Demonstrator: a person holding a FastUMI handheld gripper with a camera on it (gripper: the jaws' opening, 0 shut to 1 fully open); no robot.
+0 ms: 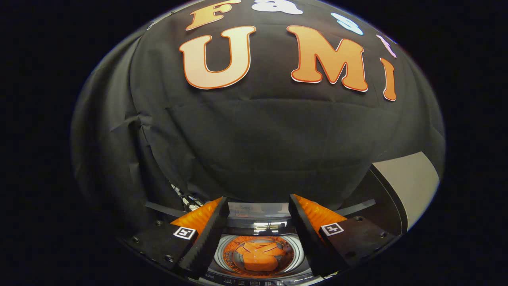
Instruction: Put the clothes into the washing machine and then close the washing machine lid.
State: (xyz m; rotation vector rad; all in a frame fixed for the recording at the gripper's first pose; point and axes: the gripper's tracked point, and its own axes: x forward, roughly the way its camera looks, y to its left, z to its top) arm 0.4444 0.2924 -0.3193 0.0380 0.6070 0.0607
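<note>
Gripper view is looking forward along the gripper (pixel 258 204), whose two fingers (pixel 206 234) are standing well apart with nothing pressed between them, so the jaws are released and holding no load. Between the fingers and below their tips, the washing machine (pixel 260 274) is showing its round drum opening, and the orange clothes (pixel 258 256) are lying bunched inside the drum, sitting clear of the fingers and touching neither of them. A pale ring is rimming the drum mouth, and the garment is staying within that ring, with a band of perforated drum wall showing around it on all sides. Beyond the drum, a glossy dark strip at the back of the machine's top (pixel 258 222) is running across between the fingertips, catching reflections. To the right of the right finger, the washing machine lid (pixel 408 182) is standing raised, its pale face tilted up and its dark curved edge sweeping down toward the machine's back corner, so the opening is uncovered. To the left of the left finger, a thin metal fitting (pixel 186 200) is poking out at the foot of the booth's wall (pixel 258 147), which is hanging as dark, creased cloth beyond the fingertips. Open room is lying between the fingers straight down toward the drum mouth
</note>
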